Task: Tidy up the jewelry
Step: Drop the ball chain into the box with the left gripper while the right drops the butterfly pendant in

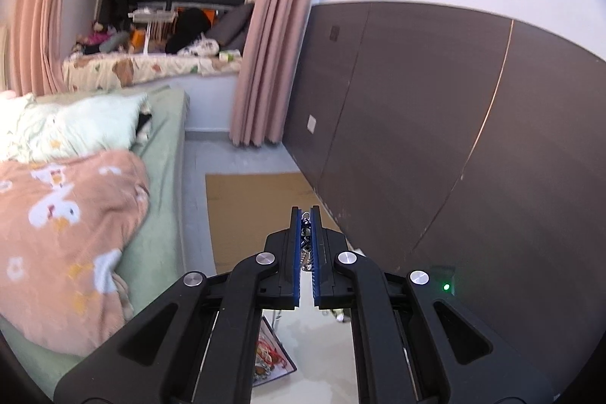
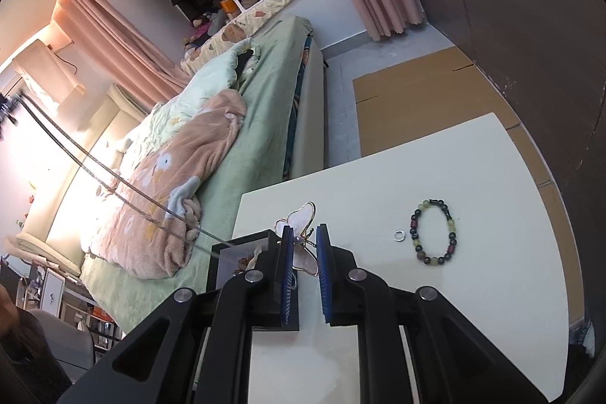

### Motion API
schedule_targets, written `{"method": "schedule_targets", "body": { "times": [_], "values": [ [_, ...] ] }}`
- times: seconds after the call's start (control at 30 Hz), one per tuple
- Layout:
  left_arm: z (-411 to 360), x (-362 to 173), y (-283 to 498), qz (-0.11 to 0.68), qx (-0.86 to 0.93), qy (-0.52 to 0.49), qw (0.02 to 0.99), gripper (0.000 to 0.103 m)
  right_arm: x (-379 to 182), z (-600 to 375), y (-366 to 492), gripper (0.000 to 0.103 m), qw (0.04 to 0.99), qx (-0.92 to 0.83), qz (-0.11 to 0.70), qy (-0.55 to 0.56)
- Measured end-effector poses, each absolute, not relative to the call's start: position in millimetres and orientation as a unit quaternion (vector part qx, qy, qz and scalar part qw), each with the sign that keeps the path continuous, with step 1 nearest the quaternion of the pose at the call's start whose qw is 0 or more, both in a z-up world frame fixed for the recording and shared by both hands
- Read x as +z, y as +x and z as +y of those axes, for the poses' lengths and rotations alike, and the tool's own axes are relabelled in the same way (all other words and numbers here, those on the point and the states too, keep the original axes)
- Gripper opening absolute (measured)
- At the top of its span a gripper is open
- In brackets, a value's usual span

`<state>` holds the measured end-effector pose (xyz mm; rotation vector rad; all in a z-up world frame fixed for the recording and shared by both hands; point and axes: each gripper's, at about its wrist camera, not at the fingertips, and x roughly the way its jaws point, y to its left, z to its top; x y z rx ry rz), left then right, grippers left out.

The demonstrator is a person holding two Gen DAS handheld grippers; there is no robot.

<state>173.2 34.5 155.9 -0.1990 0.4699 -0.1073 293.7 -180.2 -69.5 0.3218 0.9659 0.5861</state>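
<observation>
My left gripper [image 1: 306,214] is shut on a silver necklace chain [image 1: 305,245], held high in the air above the table. In the right wrist view the chain [image 2: 113,180] runs taut from the upper left down to a black jewelry box [image 2: 238,252]. My right gripper [image 2: 306,233] is partly closed around a pearly butterfly brooch [image 2: 301,218] with a gold rim, at the table's left edge. A beaded bracelet [image 2: 435,233] and a small silver ring [image 2: 399,236] lie on the white table [image 2: 473,290] to the right.
The black jewelry box with red and gold pieces shows below my left gripper [image 1: 272,358]. A bed [image 2: 235,139] with green and peach bedding is to the left. A dark wall panel [image 1: 454,139] and cardboard on the floor [image 1: 257,214] are beyond the table.
</observation>
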Motion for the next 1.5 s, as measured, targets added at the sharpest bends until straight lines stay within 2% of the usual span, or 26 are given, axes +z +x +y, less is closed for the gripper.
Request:
{"method": "schedule_targets", "body": {
  "times": [0.23,0.47,0.7,0.9,0.97,1.0,1.03,1.1,1.2,1.3,1.4,1.5],
  "values": [
    [39.3,184.6,160.4,0.208,-0.043,-0.091,0.973,0.005,-73.7,-177.9,293.5,0.012,0.831,0.278,0.458,0.149],
    [44.3,170.4,161.0,0.219,-0.039,-0.097,0.970,0.005,-73.2,-175.0,291.9,0.012,0.831,0.281,0.458,0.145],
    [57.3,104.7,177.1,0.271,-0.041,-0.137,0.952,0.005,-71.8,-167.8,287.2,0.013,0.832,0.290,0.454,0.132],
    [61.6,17.2,197.3,0.338,-0.060,-0.194,0.919,0.005,-72.0,-158.9,285.1,0.013,0.833,0.296,0.453,0.119],
    [59.9,-11.2,201.9,0.360,-0.066,-0.205,0.908,0.013,-72.8,-155.2,284.2,0.013,0.832,0.299,0.453,0.114],
    [60.6,-26.3,202.9,0.371,-0.063,-0.207,0.903,0.026,-73.6,-153.3,283.8,0.013,0.832,0.299,0.455,0.112],
    [62.7,-35.9,204.5,0.379,-0.058,-0.209,0.900,0.031,-73.6,-152.2,283.1,0.013,0.831,0.299,0.455,0.110],
    [68.5,-55.7,207.7,0.403,-0.056,-0.220,0.887,0.031,-74.8,-148.3,282.7,0.013,0.830,0.301,0.457,0.105],
    [79.1,-58.6,209.4,0.400,-0.047,-0.223,0.888,0.032,-76.8,-140.7,282.5,0.013,0.830,0.305,0.458,0.097],
    [88.5,-59.4,208.5,0.394,-0.042,-0.228,0.889,0.046,-78.9,-131.4,283.3,0.013,0.827,0.309,0.460,0.091],
    [98.0,-60.7,207.1,0.393,-0.038,-0.241,0.887,0.048,-83.9,-118.5,283.2,0.013,0.821,0.317,0.466,0.087],
    [105.9,-59.3,205.2,0.386,-0.030,-0.244,0.889,0.059,-88.1,-100.9,279.4,0.013,0.812,0.331,0.474,0.080]
  ]
}}
